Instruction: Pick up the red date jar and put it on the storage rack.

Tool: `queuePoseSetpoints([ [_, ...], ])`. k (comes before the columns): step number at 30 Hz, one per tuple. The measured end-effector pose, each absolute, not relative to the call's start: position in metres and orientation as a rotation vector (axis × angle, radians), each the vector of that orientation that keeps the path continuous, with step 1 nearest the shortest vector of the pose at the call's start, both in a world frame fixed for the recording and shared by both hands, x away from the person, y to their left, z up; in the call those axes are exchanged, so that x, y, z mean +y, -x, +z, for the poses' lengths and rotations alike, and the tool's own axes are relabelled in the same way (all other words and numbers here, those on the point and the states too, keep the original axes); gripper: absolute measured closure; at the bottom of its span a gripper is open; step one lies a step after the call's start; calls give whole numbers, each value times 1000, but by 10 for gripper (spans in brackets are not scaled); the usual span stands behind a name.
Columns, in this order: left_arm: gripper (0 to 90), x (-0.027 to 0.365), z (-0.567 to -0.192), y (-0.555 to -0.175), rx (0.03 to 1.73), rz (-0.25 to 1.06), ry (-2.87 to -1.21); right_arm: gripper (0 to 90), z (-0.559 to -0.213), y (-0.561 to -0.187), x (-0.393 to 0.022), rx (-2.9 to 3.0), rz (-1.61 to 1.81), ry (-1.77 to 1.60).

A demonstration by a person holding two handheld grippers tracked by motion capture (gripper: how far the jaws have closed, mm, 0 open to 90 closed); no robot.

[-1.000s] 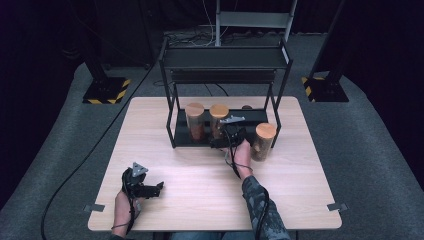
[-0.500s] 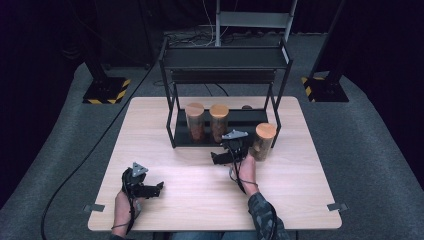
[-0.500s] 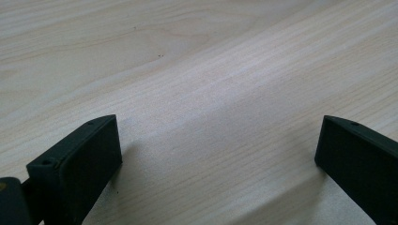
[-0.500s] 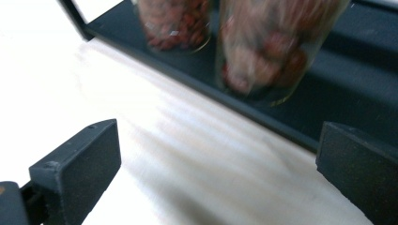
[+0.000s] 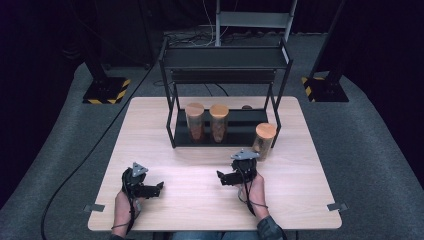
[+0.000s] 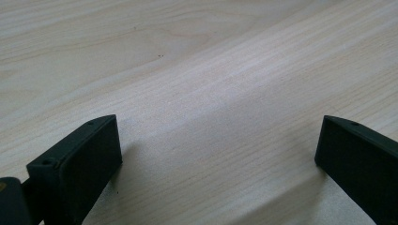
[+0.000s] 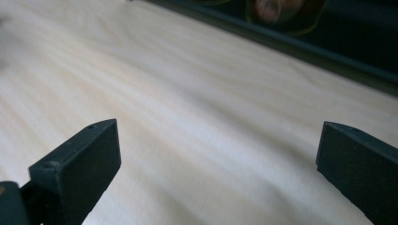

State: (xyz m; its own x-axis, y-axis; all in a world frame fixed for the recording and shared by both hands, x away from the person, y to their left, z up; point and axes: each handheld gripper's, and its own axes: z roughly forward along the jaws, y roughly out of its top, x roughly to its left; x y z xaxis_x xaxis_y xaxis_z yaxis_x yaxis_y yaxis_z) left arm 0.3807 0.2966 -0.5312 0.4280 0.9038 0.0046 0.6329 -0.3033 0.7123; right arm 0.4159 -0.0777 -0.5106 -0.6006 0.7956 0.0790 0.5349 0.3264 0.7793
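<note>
A table (image 5: 150,125) is set in the middle of the high view, and a two-tier rack (image 5: 225,60) is stood on its far half, toward 12 o'clock from the table's centre. Two jars (image 5: 195,121) (image 5: 219,122) are placed side by side on the rack's lower shelf, at its left part. A third jar (image 5: 263,140) is stood on the table just off the rack's front right post, at about 2 o'clock from the centre. The right gripper (image 5: 223,177) is held near 5 o'clock, just before that jar. The left gripper (image 5: 159,187) is found at 7 o'clock, well apart from the rack, near the front edge.
</note>
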Motion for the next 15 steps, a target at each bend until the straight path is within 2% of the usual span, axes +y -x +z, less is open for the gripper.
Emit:
queuePoseSetpoints([
  [15, 1, 297, -531, -381, 1291, 546, -2045, 0, -525, -370, -117, 2271, 1085, -1232],
])
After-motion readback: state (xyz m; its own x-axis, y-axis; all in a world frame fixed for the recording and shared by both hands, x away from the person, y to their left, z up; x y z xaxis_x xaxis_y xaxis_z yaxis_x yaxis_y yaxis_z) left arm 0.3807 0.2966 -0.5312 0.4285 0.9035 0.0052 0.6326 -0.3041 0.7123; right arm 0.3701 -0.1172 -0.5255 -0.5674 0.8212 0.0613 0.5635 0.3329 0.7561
